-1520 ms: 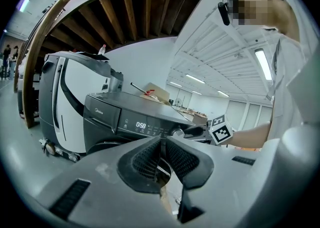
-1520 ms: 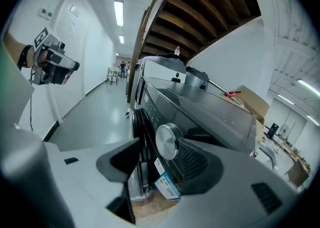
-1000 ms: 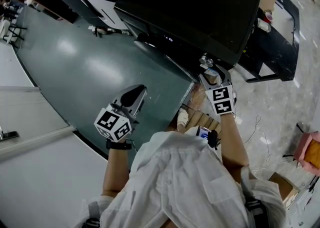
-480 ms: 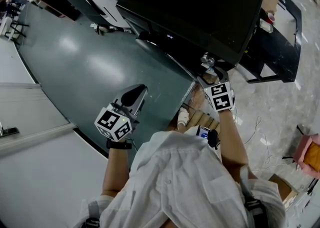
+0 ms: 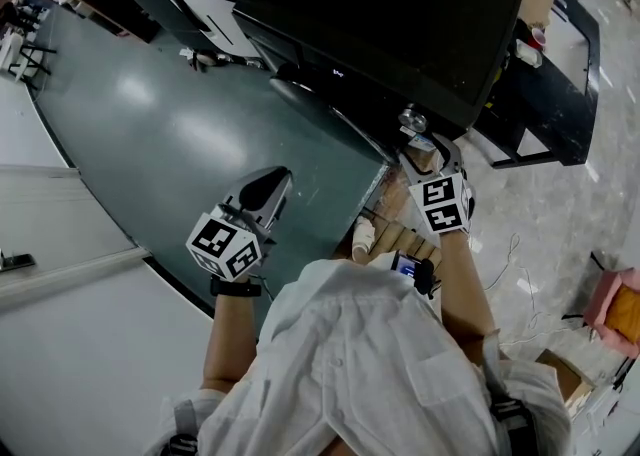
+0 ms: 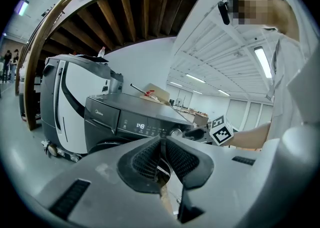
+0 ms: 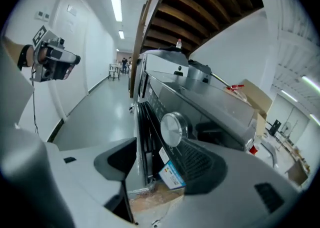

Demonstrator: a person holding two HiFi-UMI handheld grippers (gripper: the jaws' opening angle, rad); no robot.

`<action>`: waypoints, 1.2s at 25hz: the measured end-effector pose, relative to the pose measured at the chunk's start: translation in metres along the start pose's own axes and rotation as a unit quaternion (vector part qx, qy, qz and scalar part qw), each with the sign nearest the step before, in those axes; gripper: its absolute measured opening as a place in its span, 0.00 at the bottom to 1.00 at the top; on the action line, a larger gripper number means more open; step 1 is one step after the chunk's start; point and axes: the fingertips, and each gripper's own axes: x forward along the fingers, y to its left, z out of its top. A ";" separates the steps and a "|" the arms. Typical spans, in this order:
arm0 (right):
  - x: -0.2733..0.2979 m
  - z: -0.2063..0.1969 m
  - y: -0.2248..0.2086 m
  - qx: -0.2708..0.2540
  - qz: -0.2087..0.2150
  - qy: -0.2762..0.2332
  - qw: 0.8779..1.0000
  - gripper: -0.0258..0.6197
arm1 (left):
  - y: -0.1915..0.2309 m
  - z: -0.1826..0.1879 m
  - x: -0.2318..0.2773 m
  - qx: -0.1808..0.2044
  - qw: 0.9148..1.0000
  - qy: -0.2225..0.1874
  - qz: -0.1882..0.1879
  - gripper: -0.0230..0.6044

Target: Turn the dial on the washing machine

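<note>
Right gripper (image 7: 156, 151): jaws spread, empty; silver dial (image 7: 174, 128) on washing machine (image 7: 215, 99) just ahead. Centre jaws on rim, pinch squarely, then rotate. Left gripper (image 6: 162, 145): jaws pressed together, nothing held.

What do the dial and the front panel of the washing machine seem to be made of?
Dial: silver, shiny face, so metal or metallised plastic. Front panel: dark grey with smooth sheen, probably plastic or painted metal.
</note>
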 end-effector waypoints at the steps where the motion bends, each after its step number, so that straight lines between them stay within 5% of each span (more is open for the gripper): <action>1: -0.002 0.007 -0.001 -0.012 -0.004 -0.008 1.000 0.48 | 0.000 0.000 -0.001 0.000 1.000 -0.001 0.000 0.10; 9: 0.014 0.057 0.006 -0.059 0.029 -0.054 0.996 0.46 | -0.005 0.002 -0.007 0.004 1.000 -0.003 -0.002 0.10; 17: 0.023 0.054 0.012 -0.109 0.016 -0.042 0.993 0.45 | 0.002 0.000 -0.016 -0.001 1.000 -0.004 0.011 0.10; 30: 0.008 0.039 0.001 -0.048 -0.004 -0.049 0.998 0.47 | -0.004 -0.002 -0.012 -0.002 1.000 -0.007 0.004 0.10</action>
